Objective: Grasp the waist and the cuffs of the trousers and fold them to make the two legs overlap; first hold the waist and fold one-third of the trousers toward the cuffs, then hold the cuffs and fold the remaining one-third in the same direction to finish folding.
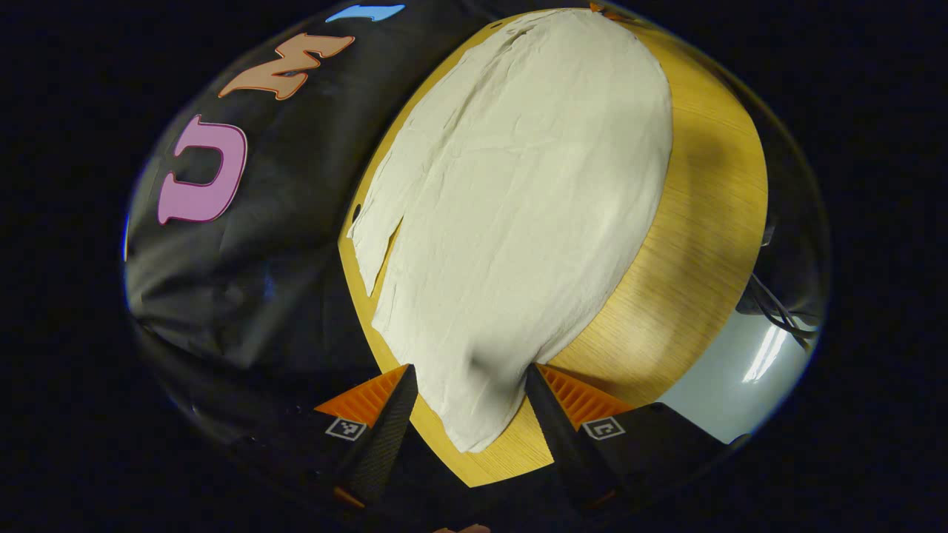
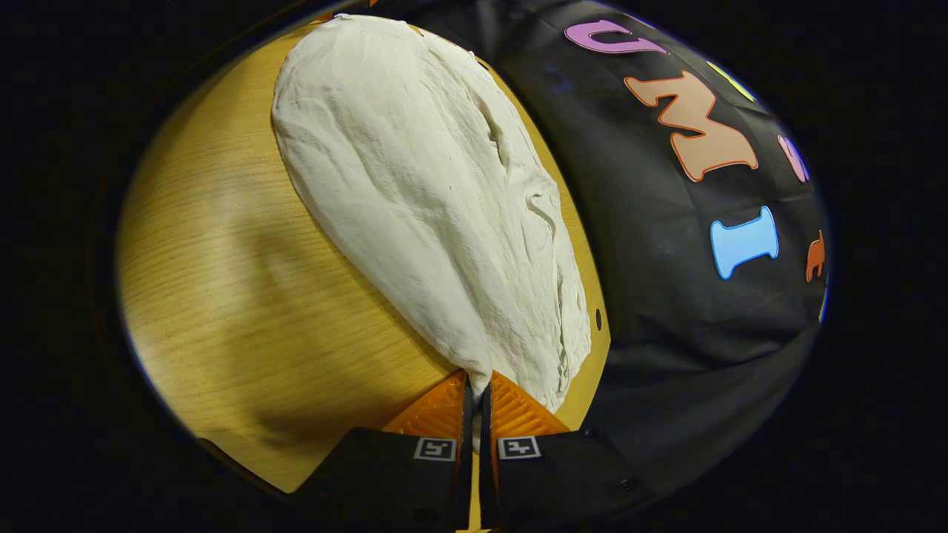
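Wooden tabletop (image 2: pixel 222 296) carries the pale trousers (image 2: pixel 422 192), which lie flat along its edge beside the black cloth wall (image 2: pixel 666 311). Right gripper (image 2: pixel 477 403) is closed, pinching the near end of the trousers. Left gripper (image 1: pixel 470 392) is open, its fingers standing on both sides of the other end, near the tabletop corner.

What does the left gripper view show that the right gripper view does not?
Left gripper view alone: the left gripper open, its fingers on either side of the trousers' end, a strip of floor and cables beyond the table. Right gripper view alone: the right gripper shut on the trousers' edge. Both: pale trousers spread on the wooden table.
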### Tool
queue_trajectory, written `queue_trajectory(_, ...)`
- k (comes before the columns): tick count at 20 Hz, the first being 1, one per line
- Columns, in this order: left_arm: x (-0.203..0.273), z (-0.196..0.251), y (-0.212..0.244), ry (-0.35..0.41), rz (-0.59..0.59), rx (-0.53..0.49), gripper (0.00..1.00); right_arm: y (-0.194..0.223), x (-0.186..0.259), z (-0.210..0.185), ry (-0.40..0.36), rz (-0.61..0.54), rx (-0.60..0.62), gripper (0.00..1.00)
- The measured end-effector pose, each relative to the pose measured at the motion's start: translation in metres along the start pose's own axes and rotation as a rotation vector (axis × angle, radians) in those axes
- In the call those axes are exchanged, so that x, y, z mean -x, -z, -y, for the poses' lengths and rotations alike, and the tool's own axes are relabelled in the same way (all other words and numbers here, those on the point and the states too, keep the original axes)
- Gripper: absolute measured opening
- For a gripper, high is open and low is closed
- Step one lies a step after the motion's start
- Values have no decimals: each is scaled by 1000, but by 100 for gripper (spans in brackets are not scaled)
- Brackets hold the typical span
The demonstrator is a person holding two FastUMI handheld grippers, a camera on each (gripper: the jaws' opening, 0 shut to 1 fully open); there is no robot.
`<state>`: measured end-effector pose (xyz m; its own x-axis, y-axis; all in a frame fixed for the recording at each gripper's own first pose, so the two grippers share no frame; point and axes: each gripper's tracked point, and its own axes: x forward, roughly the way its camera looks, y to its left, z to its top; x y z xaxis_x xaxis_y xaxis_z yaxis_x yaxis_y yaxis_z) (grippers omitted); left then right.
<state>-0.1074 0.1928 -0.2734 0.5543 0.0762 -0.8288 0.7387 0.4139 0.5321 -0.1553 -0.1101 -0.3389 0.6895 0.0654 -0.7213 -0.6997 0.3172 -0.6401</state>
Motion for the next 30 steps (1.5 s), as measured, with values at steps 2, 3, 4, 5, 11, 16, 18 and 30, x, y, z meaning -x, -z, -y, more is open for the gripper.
queue_trajectory(2, -8, -4, -5, 3, -6, -19, 88, 0, 1, 0, 6, 1, 1, 6)
queue_trajectory(3, -12, -3, -6, 11, -10, -19, 83, 0, 1, 0, 8, 2, 2, 7)
queue_trajectory(4, -15, -3, -7, 10, -15, -20, 78, 0, 0, 0, 11, 3, 3, 6)
queue_trajectory(5, -17, -1, -7, 17, -20, -15, 67, 0, 1, 0, 12, 3, 3, 6)
queue_trajectory(11, -23, 11, -8, 17, -53, 20, 2, 1, 1, 0, 12, -1, -9, 6)
queue_trajectory(16, -23, 10, -9, 4, -79, 166, 0, 2, 3, 0, -2, -6, -57, 6)
queue_trajectory(18, -19, 2, -11, -21, -82, 209, 0, 4, 8, 9, 11, -8, -83, 7)
queue_trajectory(30, 9, -114, -64, -285, -65, 433, 0, -34, 24, 118, 251, 154, -261, 6)
